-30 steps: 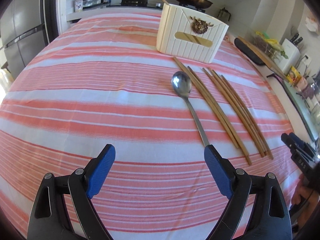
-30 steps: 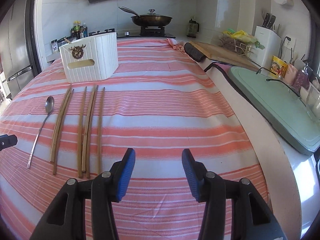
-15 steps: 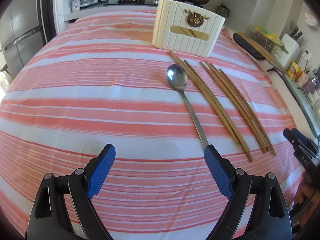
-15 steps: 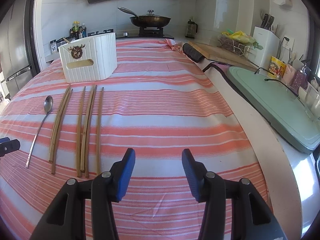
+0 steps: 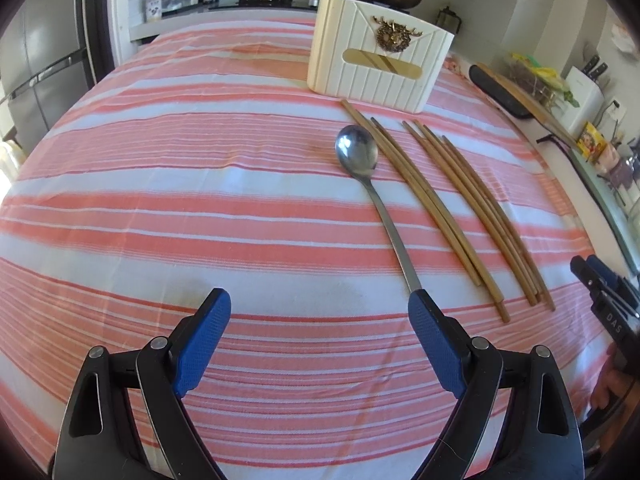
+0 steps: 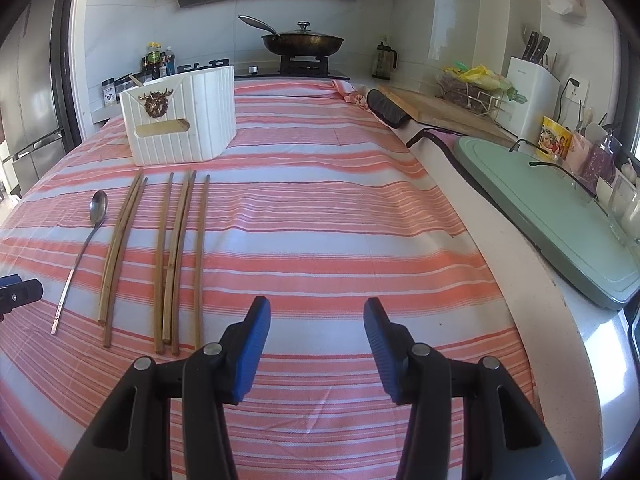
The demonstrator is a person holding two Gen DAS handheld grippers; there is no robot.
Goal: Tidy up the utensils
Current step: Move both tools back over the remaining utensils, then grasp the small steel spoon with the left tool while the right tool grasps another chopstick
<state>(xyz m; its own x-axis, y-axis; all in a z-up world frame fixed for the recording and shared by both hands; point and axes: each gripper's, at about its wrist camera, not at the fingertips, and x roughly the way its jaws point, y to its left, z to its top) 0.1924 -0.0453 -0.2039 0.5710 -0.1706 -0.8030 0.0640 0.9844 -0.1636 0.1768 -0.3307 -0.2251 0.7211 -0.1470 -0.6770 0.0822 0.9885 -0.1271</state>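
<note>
Steel spoon [image 5: 362, 168]: lies flat on the striped cloth, bowl up and toward the box, handle pointing back to the left gripper; its end is hidden behind the right blue finger of that gripper in the left wrist view.
Chopsticks [image 5: 448, 208]: five wooden sticks, just beside the spoon on its right, in a close pair and a group of three, all lying nearly parallel to the spoon.
White box [image 5: 380, 64]: ribbed utensil holder with a gold deer ornament, stands upright just behind the tips of the chopsticks; one stick leans out of its top.
Left gripper [image 5: 318, 320]: low over the cloth, fingers spread wide, nothing between them.
Right gripper [image 6: 316, 328]: to the right of the chopsticks, fingers spread, holding nothing.
Table [image 6: 320, 208]: covered with an orange and white striped cloth.
Background: a pan with lid [image 6: 302, 42] on the stove, a knife block [image 6: 532, 92], a green board [image 6: 552, 216].
</note>
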